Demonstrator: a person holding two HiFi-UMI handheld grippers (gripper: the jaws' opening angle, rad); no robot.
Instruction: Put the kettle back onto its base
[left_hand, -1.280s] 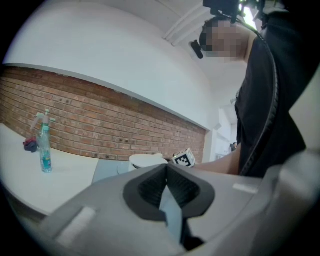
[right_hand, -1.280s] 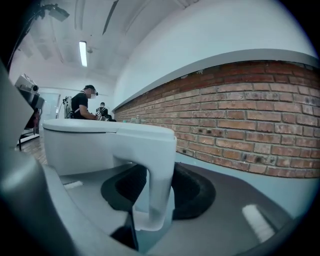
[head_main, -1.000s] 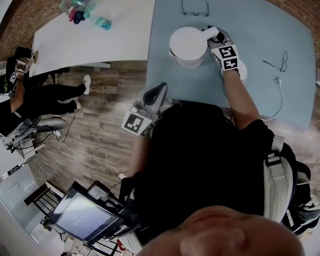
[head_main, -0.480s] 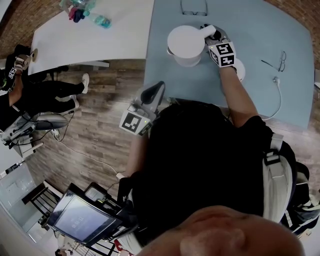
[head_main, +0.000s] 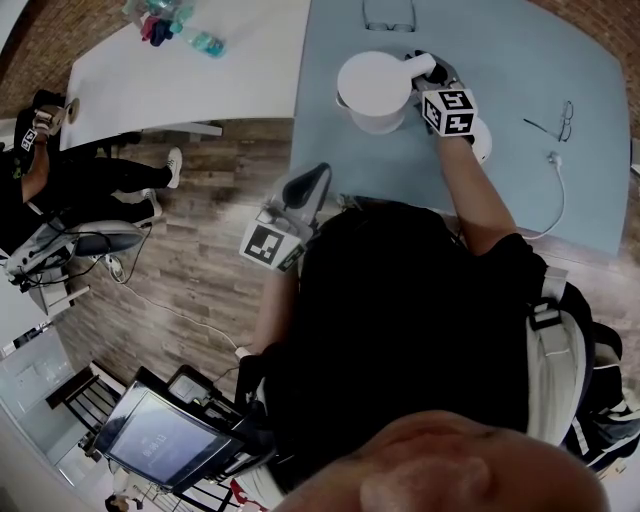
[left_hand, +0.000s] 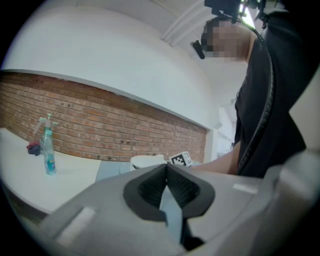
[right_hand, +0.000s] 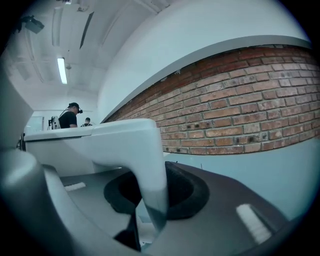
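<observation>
A white kettle (head_main: 375, 90) stands on the pale blue table (head_main: 520, 60), its lid facing up. Its handle (right_hand: 145, 165) runs between the pads of my right gripper (head_main: 425, 68), which is shut on it; the jaws have just been opening a little with the handle still between them. The round white base (head_main: 483, 142) peeks out to the right of my right hand, apart from the kettle. My left gripper (head_main: 318, 178) hangs off the table's near edge, shut and empty. In the left gripper view the kettle (left_hand: 147, 161) shows ahead.
Two pairs of glasses (head_main: 390, 18) (head_main: 560, 118) and the base's white cable (head_main: 556, 190) lie on the blue table. A white table (head_main: 180, 80) to the left carries bottles (head_main: 200, 42). A seated person (head_main: 70, 195) is at far left, a screen (head_main: 165, 435) on the floor side.
The kettle and my right gripper shifted slightly left and away, then back a touch, and the gripper's marker cube rolled a little. The left gripper stayed put.
</observation>
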